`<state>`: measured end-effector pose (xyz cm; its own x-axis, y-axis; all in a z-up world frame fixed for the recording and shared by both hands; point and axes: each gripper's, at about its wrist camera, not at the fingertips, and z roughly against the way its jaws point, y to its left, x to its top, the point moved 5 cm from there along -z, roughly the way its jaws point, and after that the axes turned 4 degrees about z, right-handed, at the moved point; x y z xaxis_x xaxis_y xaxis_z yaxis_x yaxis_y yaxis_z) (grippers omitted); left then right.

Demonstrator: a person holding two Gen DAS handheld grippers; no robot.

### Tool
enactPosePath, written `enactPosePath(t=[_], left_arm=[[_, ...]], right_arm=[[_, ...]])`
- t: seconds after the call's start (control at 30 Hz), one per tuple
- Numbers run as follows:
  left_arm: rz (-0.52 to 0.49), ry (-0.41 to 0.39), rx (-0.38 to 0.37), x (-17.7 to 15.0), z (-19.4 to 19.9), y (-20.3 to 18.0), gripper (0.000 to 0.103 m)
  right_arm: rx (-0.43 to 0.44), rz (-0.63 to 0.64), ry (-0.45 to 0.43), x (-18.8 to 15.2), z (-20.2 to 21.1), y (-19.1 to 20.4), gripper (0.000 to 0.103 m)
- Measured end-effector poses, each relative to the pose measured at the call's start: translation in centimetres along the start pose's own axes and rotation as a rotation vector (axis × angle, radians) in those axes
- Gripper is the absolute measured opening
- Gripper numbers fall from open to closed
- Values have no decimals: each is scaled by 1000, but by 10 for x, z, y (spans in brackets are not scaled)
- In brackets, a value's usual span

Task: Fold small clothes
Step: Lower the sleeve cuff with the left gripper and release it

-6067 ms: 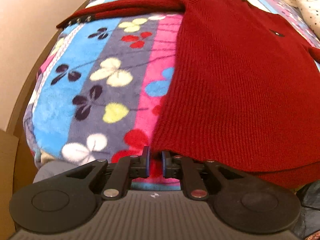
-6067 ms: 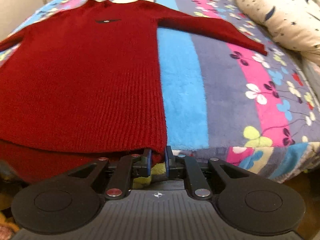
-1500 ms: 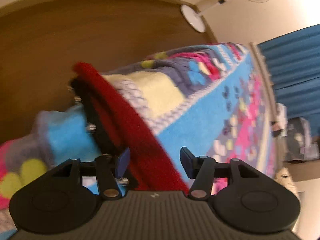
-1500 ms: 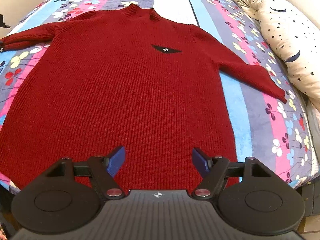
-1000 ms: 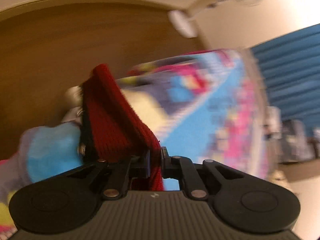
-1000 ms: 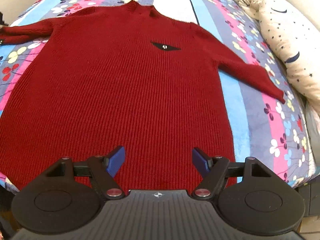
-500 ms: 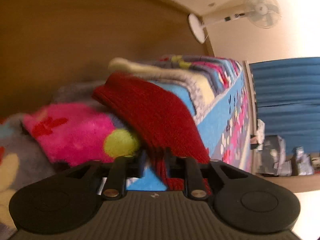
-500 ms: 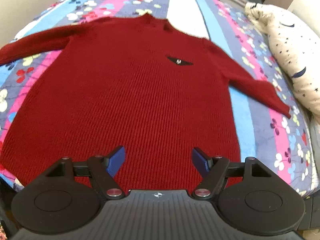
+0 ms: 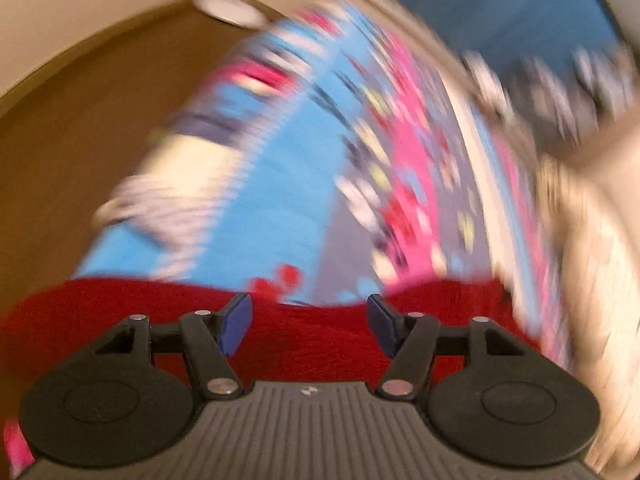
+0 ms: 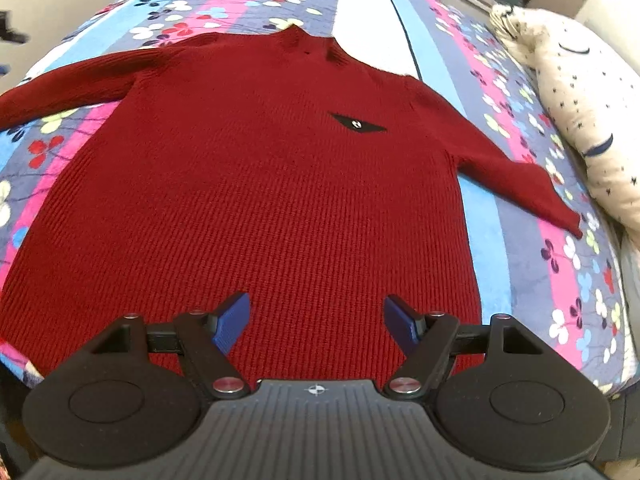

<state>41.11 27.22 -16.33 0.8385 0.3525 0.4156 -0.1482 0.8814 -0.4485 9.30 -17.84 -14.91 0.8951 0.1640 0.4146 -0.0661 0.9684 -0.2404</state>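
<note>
Lying flat and face up on the bed (image 10: 516, 240), the red sweater (image 10: 256, 200) has its body spread over the striped floral blanket (image 10: 580, 280), both sleeves angled outward and the collar at the far end; a star-print pillow (image 10: 576, 120) lies beside the right sleeve cuff. The right gripper (image 10: 316, 322) hovers over the hem with its jaws released and nothing between them. The left gripper (image 9: 308, 322) has just been opening its jaws, which now stand apart with no fabric between them, red knit visible just below them (the left wrist view is heavily motion-blurred, so the exact part of the sweater under it cannot be told). Judged risks from here: the hem lies at the near edge of the bed, so a one-sided pull could drag the garment off the mattress; a grasp taking only the top layer of knit would fold the front alone and leave the back bunched; a jaw closing too deep could catch the plush blanket together with the sweater; and a sleeve folded first on one side only could skew the stack. No containers are in view.
</note>
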Motion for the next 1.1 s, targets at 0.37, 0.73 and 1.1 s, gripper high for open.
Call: enactPosePath(t=[0.37,0.73,1.1], left_arm=[[-336,149,241,-20,-134,-64,65],[-363,-4,280,14,-110,-90,11],[-373,-77,391,5,-117,-80,82]], right_arm=[[-26,-106,77,-16,-34,-43,75],[-9,-137,82,-16,-56,-49,75],[-7,-175,74,-15,-59,-63,75]])
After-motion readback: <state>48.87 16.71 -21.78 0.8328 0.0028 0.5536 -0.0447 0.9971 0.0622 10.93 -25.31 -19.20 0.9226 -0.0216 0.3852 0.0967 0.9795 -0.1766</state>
